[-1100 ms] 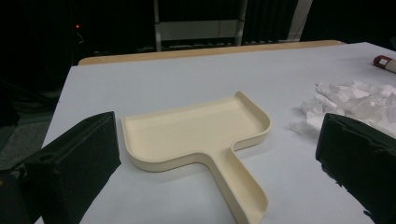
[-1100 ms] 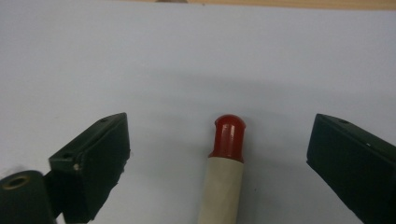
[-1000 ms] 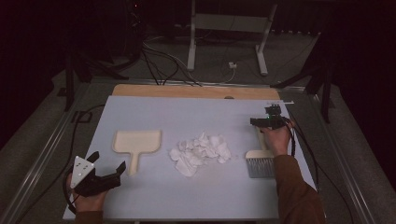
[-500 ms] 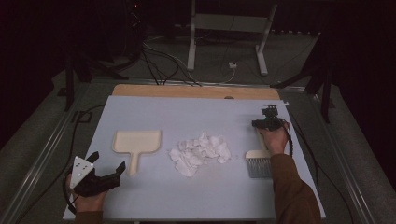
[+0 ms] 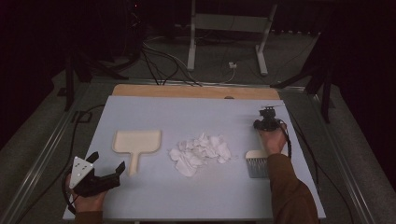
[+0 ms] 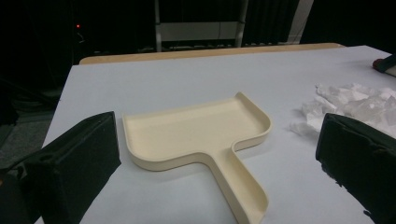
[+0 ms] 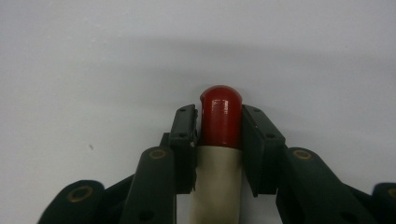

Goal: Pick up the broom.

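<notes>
Pale grey-blue table mat (image 5: 205, 196) w/ cream plastic dustpan (image 5: 136, 142) left-centre, flat, handle toward person. Pile of white crumpled paper scraps (image 5: 200, 152) just right of it, mid-mat. Small hand brush, cream handle w/ red tip (image 7: 220, 116), grey bristles (image 5: 258, 167), at right side. R gripper (image 7: 219, 119) jaws just closed, pinching brush handle near red end. L gripper (image 5: 106, 175) spread wide, nothing between, near dustpan handle.
</notes>
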`<state>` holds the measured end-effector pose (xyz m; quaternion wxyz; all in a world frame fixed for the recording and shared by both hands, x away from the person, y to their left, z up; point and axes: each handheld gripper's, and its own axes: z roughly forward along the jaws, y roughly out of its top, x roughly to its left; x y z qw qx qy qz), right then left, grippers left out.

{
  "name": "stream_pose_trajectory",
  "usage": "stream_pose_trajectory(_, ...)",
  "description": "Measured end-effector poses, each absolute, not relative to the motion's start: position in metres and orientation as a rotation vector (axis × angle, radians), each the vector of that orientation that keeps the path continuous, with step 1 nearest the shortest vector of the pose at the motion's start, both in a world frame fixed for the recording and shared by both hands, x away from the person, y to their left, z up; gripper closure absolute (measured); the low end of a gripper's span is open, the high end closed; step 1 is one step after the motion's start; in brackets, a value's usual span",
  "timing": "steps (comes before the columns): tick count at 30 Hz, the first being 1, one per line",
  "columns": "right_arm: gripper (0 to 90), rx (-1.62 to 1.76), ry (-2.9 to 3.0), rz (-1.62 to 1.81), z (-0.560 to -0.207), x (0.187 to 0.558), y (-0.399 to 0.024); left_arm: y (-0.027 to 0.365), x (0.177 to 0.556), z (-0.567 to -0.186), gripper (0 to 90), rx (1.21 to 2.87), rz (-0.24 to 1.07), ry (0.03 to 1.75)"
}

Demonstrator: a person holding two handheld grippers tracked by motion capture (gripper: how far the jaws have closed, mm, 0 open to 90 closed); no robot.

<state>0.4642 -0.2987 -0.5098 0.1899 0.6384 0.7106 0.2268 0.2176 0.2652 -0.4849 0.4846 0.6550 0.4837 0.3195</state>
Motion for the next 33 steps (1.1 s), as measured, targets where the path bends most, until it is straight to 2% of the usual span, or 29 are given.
stream_pose_trajectory(18, 68.6, 1.690, 1.926, 0.767, -0.477, 0.444, -0.300, 0.263, 0.219, -0.486, 0.7, 1.609, 0.778, 1.179)
stream_pose_trajectory(33, 68.7, 1.584, 1.848, 0.942, -0.432, 0.405, -0.307, 0.260, 0.220, -0.487, 0.7, 1.629, 0.778, 1.177)
